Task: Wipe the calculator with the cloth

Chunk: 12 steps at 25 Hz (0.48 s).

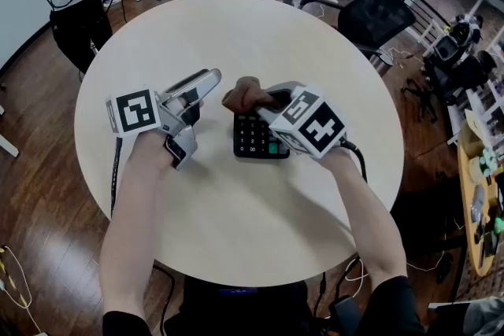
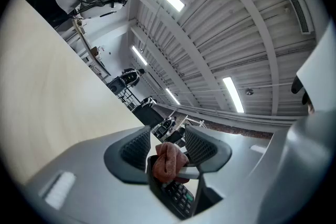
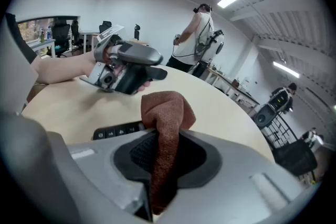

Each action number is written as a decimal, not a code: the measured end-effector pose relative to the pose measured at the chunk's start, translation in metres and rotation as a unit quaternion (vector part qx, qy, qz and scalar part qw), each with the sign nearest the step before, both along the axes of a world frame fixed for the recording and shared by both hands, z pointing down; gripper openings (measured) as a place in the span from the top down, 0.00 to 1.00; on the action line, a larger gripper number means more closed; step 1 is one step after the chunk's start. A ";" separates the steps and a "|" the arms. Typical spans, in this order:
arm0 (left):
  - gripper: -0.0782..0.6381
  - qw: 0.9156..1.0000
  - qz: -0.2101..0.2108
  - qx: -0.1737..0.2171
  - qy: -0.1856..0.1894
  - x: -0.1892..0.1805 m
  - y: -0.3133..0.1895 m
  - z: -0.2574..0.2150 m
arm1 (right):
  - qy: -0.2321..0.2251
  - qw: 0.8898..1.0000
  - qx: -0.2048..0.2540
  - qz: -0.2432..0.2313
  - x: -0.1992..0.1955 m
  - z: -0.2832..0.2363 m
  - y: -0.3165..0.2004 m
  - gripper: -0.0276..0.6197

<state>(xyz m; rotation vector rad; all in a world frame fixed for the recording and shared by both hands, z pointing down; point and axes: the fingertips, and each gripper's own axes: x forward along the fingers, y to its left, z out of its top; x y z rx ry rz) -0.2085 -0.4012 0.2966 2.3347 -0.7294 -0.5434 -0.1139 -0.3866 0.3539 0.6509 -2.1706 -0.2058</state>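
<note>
**Head view.** The calculator (image 1: 253,139) lies flat near the middle of the round worktop (image 1: 236,224). The right gripper (image 1: 266,97) is clamped on a bunched brown cloth (image 1: 244,96), which sits at the far end of the calculator, over or just beyond its display end. The keypad lies uncovered nearer the person. The left gripper (image 1: 201,93) hovers just beside the cloth, to its left, and carries nothing. As a judgement, wiping is at an early or middle stage, since the cloth is at the device but most of the key face appears yet to be covered. No container shows on the worktop.

**Left gripper view.** The left gripper (image 2: 167,134) has its jaws apart. The cloth (image 2: 169,161) and the calculator (image 2: 178,198) appear beyond the gap, not within it. The worktop (image 2: 47,97) fills the left of the view.

**Right gripper view.** The right gripper (image 3: 165,152) has its jaws closed on the cloth (image 3: 165,110), whose free end stands up as a folded tuft. A row of calculator (image 3: 118,131) keys shows just beside it. The left gripper (image 3: 149,68) is close beyond, above the worktop (image 3: 220,107).
</note>
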 end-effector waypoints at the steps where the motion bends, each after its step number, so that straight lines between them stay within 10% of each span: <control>1: 0.60 1.000 0.002 -0.001 0.000 0.000 0.000 0.000 | 0.006 1.000 0.004 0.024 0.017 0.000 -0.003 0.86; 6: 0.60 1.000 0.004 -0.011 0.009 -0.002 -0.001 -0.001 | 0.005 0.995 0.027 0.094 0.055 -0.014 -0.012 0.86; 12: 0.62 0.999 -0.005 -0.027 0.039 -0.008 0.000 -0.001 | -0.026 0.999 0.006 -0.021 -0.043 -0.008 0.013 0.86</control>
